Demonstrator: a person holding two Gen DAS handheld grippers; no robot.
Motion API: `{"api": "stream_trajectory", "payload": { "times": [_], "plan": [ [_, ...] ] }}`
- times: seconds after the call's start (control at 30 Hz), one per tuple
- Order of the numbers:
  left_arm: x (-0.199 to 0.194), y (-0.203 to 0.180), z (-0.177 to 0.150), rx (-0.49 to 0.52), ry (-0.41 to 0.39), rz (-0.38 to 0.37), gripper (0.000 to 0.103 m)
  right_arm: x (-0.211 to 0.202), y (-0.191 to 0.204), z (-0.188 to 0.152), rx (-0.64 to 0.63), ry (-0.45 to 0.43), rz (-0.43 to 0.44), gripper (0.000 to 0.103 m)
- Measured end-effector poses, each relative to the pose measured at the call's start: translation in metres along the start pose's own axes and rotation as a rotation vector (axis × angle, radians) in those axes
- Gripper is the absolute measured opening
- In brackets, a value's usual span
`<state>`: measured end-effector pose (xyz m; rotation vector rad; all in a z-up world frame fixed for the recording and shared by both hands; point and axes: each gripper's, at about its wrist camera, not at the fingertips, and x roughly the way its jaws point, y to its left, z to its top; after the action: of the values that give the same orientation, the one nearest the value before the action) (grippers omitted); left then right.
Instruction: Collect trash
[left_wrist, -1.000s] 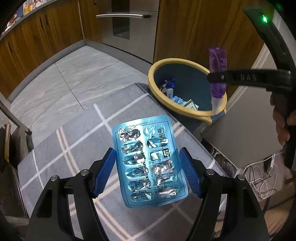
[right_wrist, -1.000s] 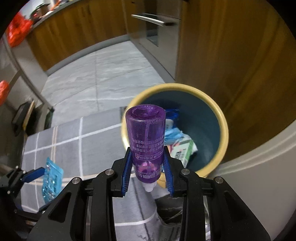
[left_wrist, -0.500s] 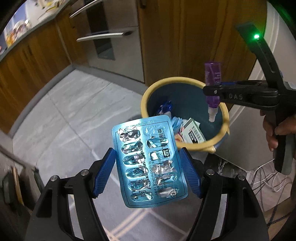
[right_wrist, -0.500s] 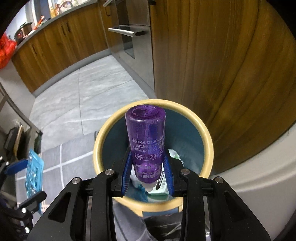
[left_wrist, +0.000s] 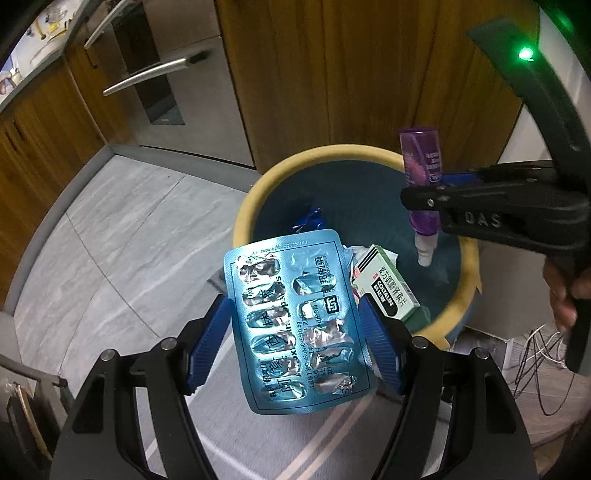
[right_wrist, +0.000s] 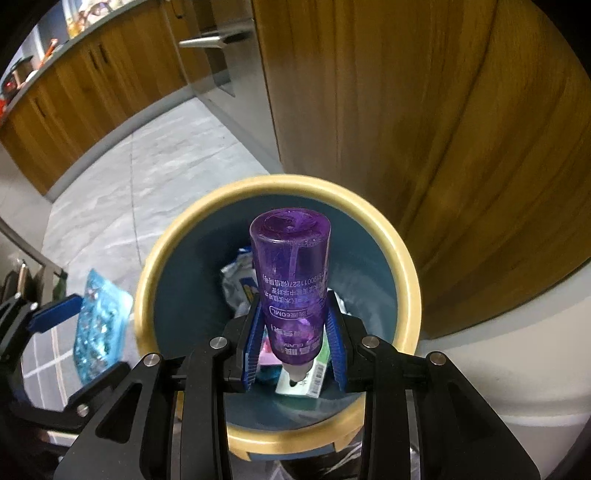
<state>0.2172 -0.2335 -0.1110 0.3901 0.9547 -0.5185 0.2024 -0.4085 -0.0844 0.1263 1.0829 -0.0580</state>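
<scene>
My left gripper (left_wrist: 293, 341) is shut on a blue blister pack (left_wrist: 297, 317) with burst foil pockets, held flat by its two long edges just short of the bin's near rim. A round blue bin with a yellow rim (left_wrist: 258, 192) stands on the floor, with a green-and-white box (left_wrist: 388, 286) and wrappers inside. My right gripper (right_wrist: 295, 332) is shut on a purple bottle (right_wrist: 291, 273), nozzle down, right over the bin's yellow rim (right_wrist: 404, 266) and its open mouth. In the left wrist view the right gripper (left_wrist: 421, 201) and bottle (left_wrist: 421, 173) hang over the bin's right side.
A wooden cabinet panel (right_wrist: 424, 110) rises right behind the bin, beside a steel oven front (left_wrist: 192, 85). A grey checked rug (left_wrist: 258, 443) lies under my left gripper on grey tiles (left_wrist: 122, 229). White wall and cables (left_wrist: 546, 354) are at the right. A hand (left_wrist: 561, 295) holds the right gripper.
Both grippers have moved toward the bin, each keeping its hold. The bottle now hangs over the bin's mouth, and the blister pack has come from over the rug up to the near rim.
</scene>
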Motion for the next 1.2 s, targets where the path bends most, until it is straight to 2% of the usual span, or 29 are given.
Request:
{"api": "stream_trajectory", "payload": {
  "times": [0.37,0.4,0.43,0.5,0.63,0.83,1.0,1.2],
  "plan": [
    [0.012,-0.010,0.004,0.013,-0.008,0.017,0.072,-0.003,-0.010,0.004,0.013,-0.022,-0.010,0.034],
    [0.011,-0.011,0.004,0.011,-0.007,0.021,0.074,-0.003,-0.010,0.003,0.010,-0.022,-0.007,0.034],
    [0.009,-0.010,0.003,0.006,-0.011,0.025,0.082,-0.003,-0.008,0.003,0.004,-0.022,-0.009,0.034],
    [0.003,-0.010,0.002,-0.002,-0.029,0.035,0.088,-0.005,-0.011,0.000,-0.004,-0.025,-0.012,0.034],
    [-0.007,-0.008,0.002,-0.015,-0.032,0.038,0.088,-0.010,-0.012,0.001,-0.006,-0.033,-0.012,0.034],
    [-0.040,-0.001,-0.020,-0.066,-0.037,0.048,0.088,-0.025,-0.007,-0.003,-0.044,-0.052,-0.021,0.039],
    [-0.080,0.005,-0.052,-0.135,-0.039,0.060,0.088,-0.060,0.011,-0.014,-0.081,-0.091,0.011,0.039],
    [-0.133,0.001,-0.085,-0.159,-0.079,0.073,0.088,-0.107,0.037,-0.039,-0.108,-0.118,0.049,0.039]
  ]
}}
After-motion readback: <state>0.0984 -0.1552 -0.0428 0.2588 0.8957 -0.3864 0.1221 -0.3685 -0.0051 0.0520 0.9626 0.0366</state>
